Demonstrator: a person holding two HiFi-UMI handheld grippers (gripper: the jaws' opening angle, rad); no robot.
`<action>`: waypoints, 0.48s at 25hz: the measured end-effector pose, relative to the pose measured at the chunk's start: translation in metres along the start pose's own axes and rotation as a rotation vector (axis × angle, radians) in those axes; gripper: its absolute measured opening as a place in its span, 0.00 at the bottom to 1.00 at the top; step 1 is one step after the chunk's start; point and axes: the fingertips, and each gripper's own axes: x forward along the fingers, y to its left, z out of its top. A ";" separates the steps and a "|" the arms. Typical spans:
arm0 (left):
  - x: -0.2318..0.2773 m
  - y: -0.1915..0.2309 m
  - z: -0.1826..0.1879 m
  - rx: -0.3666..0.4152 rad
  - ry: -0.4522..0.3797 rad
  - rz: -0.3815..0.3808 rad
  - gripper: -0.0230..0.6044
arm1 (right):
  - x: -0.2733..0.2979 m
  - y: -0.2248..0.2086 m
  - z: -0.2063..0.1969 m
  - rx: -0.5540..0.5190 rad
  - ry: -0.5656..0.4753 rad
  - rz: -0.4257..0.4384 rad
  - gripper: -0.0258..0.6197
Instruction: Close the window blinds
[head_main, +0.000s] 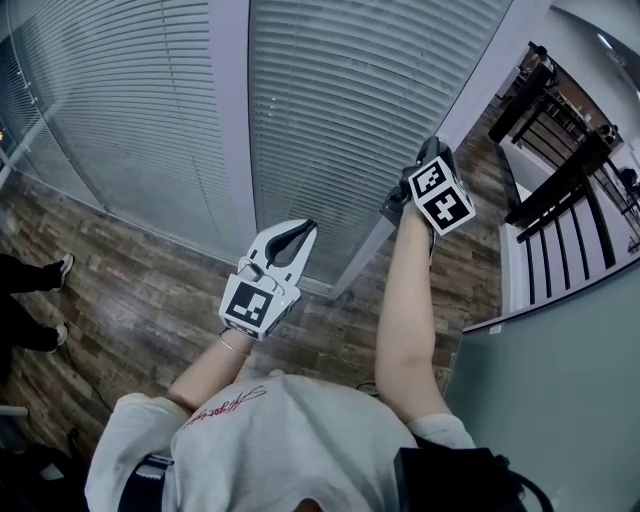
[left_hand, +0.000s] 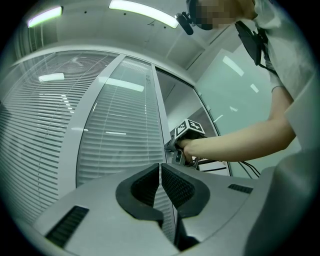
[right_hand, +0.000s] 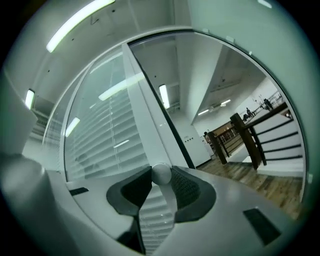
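Over at the right window frame (head_main: 470, 110), right gripper (head_main: 395, 205) is clamped on the white knob (right_hand: 161, 173), left gripper (head_main: 298, 230) is pinched shut, empty. Blinds (head_main: 340, 110) look nearly closed; probably some twisting left.

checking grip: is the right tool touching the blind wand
Touching. Right gripper view shows the right tool clamped on the blind wand, no gap either side.

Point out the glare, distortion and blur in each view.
Head view: evenly lit, sharp; wide lens bows the blinds and window frame. Left gripper view: ceiling lights mirrored as streaks on the glass, dark fisheye corners, a mosaic patch at top. Right gripper view: round vignette, similar streaks, the white knob between the jaws looks soft.
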 end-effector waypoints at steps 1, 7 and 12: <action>-0.001 0.000 0.001 0.001 0.001 0.001 0.07 | 0.000 -0.001 0.000 0.050 -0.003 -0.002 0.24; -0.005 -0.001 0.003 0.001 0.010 -0.001 0.07 | 0.000 -0.005 -0.002 0.309 -0.003 -0.001 0.24; -0.004 -0.005 0.001 0.008 0.001 -0.015 0.07 | 0.002 -0.008 -0.004 0.558 0.009 0.014 0.24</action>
